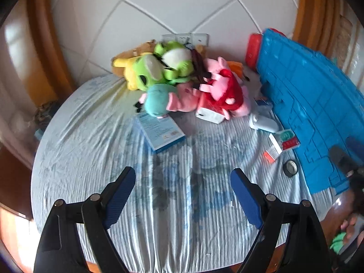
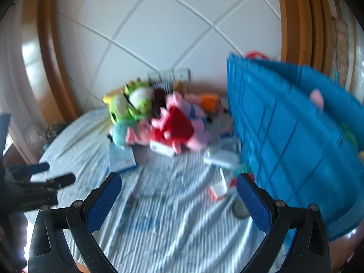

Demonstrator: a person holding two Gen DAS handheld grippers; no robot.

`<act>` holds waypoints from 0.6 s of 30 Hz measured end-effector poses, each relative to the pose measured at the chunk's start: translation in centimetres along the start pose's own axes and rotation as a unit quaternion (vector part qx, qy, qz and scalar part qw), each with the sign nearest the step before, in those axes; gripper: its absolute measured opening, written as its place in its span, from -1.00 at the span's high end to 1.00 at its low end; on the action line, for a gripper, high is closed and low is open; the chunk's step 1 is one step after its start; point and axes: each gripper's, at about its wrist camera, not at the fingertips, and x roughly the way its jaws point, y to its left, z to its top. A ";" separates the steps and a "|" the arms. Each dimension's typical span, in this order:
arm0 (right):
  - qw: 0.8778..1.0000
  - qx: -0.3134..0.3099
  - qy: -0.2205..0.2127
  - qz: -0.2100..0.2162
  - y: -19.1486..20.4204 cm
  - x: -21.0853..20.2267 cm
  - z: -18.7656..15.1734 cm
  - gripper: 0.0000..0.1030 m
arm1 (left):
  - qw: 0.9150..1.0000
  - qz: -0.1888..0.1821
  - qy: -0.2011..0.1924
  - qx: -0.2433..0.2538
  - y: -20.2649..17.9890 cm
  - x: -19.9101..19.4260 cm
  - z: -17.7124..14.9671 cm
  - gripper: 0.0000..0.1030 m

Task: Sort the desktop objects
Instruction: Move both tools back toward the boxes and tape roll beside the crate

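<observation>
A pile of plush toys [image 1: 182, 79] lies at the far side of a table under a striped cloth [image 1: 102, 136]; it also shows in the right wrist view [image 2: 163, 118]. A blue box [image 1: 159, 132] lies flat in front of the pile. A big blue plastic basket [image 1: 307, 104] stands at the right, also in the right wrist view [image 2: 284, 136]. Small packets [image 1: 284, 141] and a black tape roll [image 1: 290, 168] lie beside it. My left gripper [image 1: 183, 182] is open and empty above the cloth. My right gripper [image 2: 178, 188] is open and empty; that view is blurred.
A white tiled wall [image 1: 159, 11] stands behind the table, with a socket strip [image 1: 185, 39]. Wooden frames [image 1: 45, 45] flank it. A red item [image 1: 252, 47] sits behind the basket. White gadgets [image 1: 264, 120] lie near the basket's foot.
</observation>
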 end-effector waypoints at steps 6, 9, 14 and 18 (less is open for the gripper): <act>0.998 0.045 0.036 -0.017 -2.1 3.6 -3.4 -0.49 | 0.998 -0.029 0.016 0.046 -1.9 3.2 0.9 -0.67; 0.995 0.078 0.050 -0.036 -2.9 4.8 -4.8 -0.42 | 0.995 -0.057 0.032 0.074 -3.7 5.8 1.8 -0.67; 0.984 0.130 0.071 -0.095 -3.8 6.2 -7.3 -0.36 | 0.980 -0.106 0.053 0.160 -7.5 10.0 2.5 -0.67; 0.965 0.199 0.079 -0.150 -4.8 7.6 -9.1 -0.04 | 0.956 -0.150 0.061 0.244 -10.5 13.7 2.6 -0.67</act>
